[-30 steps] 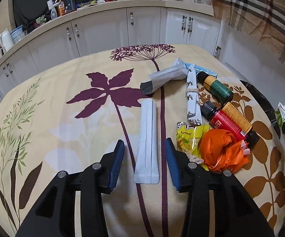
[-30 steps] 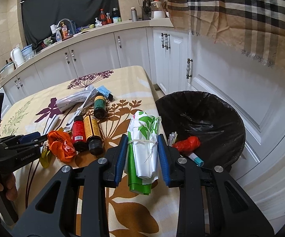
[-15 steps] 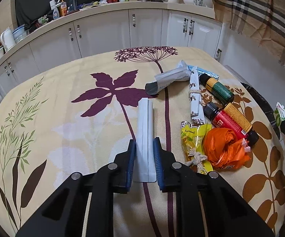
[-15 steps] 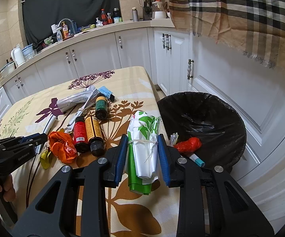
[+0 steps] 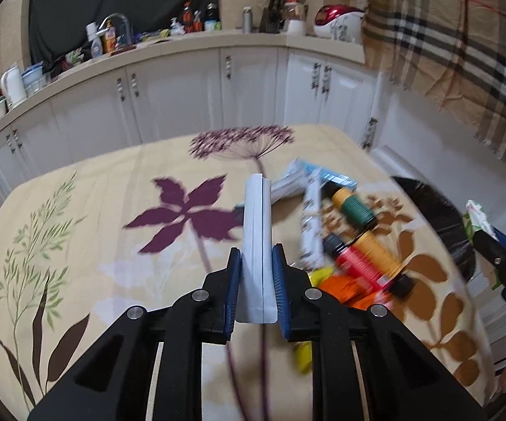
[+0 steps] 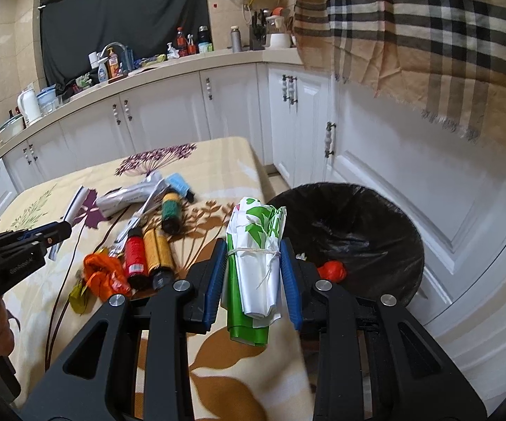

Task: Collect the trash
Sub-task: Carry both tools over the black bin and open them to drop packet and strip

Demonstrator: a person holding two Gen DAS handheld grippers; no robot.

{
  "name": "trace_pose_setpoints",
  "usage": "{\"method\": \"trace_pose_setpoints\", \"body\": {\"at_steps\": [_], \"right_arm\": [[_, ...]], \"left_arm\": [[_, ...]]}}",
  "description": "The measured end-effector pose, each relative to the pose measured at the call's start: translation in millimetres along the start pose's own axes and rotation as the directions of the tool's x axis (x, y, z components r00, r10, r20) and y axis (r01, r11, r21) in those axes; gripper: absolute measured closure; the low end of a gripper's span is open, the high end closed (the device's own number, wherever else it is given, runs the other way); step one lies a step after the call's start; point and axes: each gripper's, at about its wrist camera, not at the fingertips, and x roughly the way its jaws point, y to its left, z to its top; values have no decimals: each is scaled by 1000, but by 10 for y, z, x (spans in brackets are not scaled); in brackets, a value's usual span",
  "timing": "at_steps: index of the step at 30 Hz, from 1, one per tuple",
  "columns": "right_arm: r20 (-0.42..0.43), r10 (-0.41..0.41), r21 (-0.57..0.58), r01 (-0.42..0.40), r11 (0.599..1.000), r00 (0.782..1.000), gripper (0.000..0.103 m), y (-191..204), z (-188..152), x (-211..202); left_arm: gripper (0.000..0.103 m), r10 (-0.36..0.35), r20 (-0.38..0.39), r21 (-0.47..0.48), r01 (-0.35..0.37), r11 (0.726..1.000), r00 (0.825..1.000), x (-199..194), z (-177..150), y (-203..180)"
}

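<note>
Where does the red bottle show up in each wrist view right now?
Left wrist: red bottle, blurred, right of centre, lying beside the orange bottle.
Right wrist: red bottle, lower left, left of the orange bottle.
Shared landmark: the black trash bin off the table's edge.

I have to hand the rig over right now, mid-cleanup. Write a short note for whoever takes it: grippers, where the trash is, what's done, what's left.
Left gripper: just closed on the flat grey packet, raised off the table.
Right gripper: shut on the tied green-and-white bundle, held at the table edge beside the black-lined bin.
Done: a red wad lies in the bin.
Left: drop both held items in the bin, then clear the bottles, orange bag, yellow wrapper, silver pouch and the remaining packets.
</note>
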Motion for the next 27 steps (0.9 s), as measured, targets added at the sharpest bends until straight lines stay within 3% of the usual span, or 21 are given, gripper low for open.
{"method": "trace_pose_setpoints", "body": {"at_steps": [15,27], "right_arm": [[57,-138,3,138,990,989,73,-545,258,189],[49,-193,39,191,981,980,73,-1004,283,433]], "left_arm": [[84,-142,75,108,134,985,987,226,529,-953],[84,-178,59,211,162,964,982,615,672,-1744]]}}
